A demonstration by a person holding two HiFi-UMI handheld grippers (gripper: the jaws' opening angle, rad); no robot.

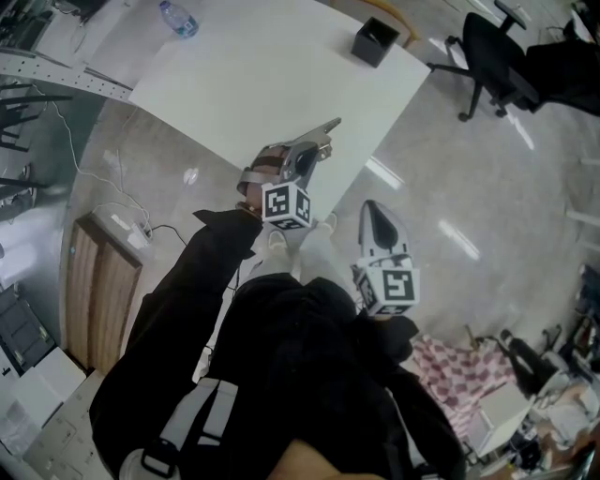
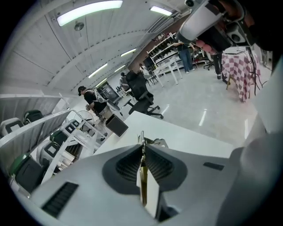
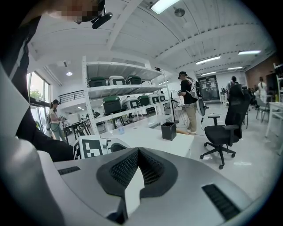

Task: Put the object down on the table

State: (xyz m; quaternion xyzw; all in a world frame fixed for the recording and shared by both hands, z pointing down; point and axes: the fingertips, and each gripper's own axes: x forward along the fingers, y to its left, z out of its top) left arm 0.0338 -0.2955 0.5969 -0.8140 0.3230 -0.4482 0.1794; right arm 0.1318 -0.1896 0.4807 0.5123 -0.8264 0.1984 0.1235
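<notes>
My left gripper point(image 1: 317, 148) is over the near edge of the white table point(image 1: 281, 66), shut on a thin flat metal object point(image 1: 327, 127) whose tip pokes out past the jaws toward the table. In the left gripper view the object point(image 2: 142, 142) stands edge-on between the closed pads of the left gripper point(image 2: 142, 154), above the table point(image 2: 185, 134). My right gripper point(image 1: 373, 212) hangs lower, off the table over the floor, near the person's body. In its own view the right gripper point(image 3: 138, 152) has its jaws closed with nothing between them.
A black open box point(image 1: 375, 41) stands at the table's far right corner and a water bottle point(image 1: 178, 19) at its far left. A black office chair point(image 1: 487, 56) is beyond the table. A wooden cabinet point(image 1: 98, 281) is at left, a checked cloth point(image 1: 450, 366) at lower right.
</notes>
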